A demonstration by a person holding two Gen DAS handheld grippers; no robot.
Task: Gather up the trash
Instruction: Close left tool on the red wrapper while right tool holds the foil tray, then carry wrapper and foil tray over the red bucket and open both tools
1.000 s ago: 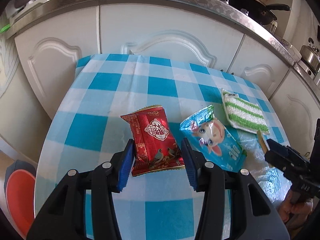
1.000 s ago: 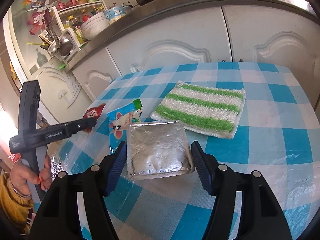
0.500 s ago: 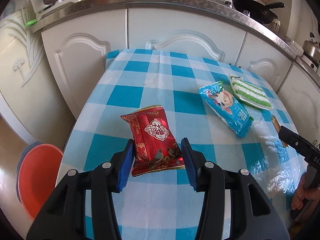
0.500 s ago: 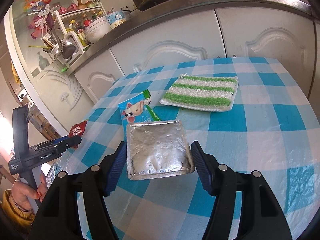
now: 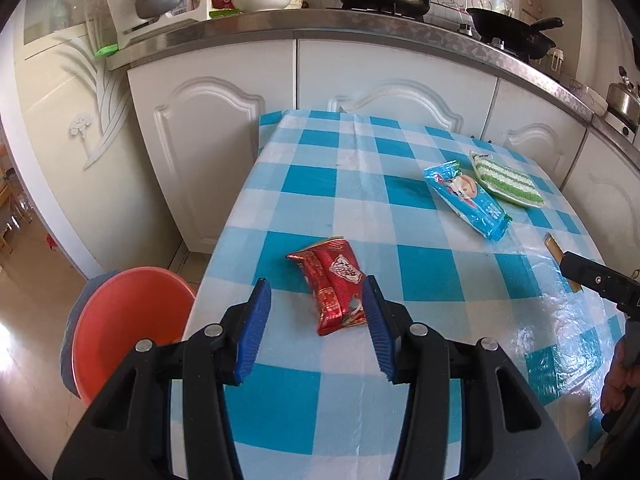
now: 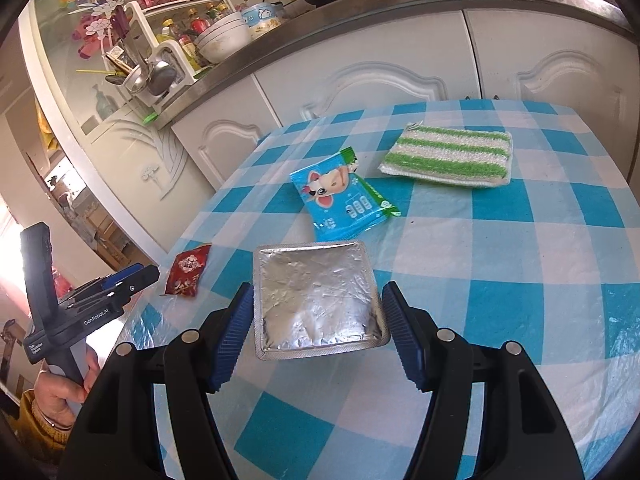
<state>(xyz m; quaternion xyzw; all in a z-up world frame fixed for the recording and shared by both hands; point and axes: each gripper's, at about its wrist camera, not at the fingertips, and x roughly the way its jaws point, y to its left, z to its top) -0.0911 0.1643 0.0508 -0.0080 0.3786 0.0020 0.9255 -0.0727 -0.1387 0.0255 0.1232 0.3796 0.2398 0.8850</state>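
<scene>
**Left wrist view:** The left gripper [image 5: 317, 282] hangs over the near left part of the checked table [image 5: 360, 152]. A red wrapper [image 5: 332, 286] sits between its blue pads. It touches the right pad, but cloth shows between it and the left pad, so I cannot tell whether it is clamped. A red basin [image 5: 128, 328] stands on the floor just off the table's left edge. A blue snack packet [image 5: 468, 204] lies toward the far right corner, beside a green-striped cloth [image 5: 508, 180]. The right gripper [image 5: 576, 268] enters from the right edge.

**Right wrist view:** The right gripper [image 6: 318, 292] clamps a square foil pack [image 6: 316, 300], one pad against each side edge, above the table's [image 6: 520, 240] middle. The blue snack packet [image 6: 344, 200] lies just beyond the foil pack, with the green-striped cloth [image 6: 448, 156] farther back. At the left edge, the red wrapper [image 6: 188, 272] shows at the tip of the left gripper [image 6: 148, 276], which a hand [image 6: 64, 384] holds.
</scene>
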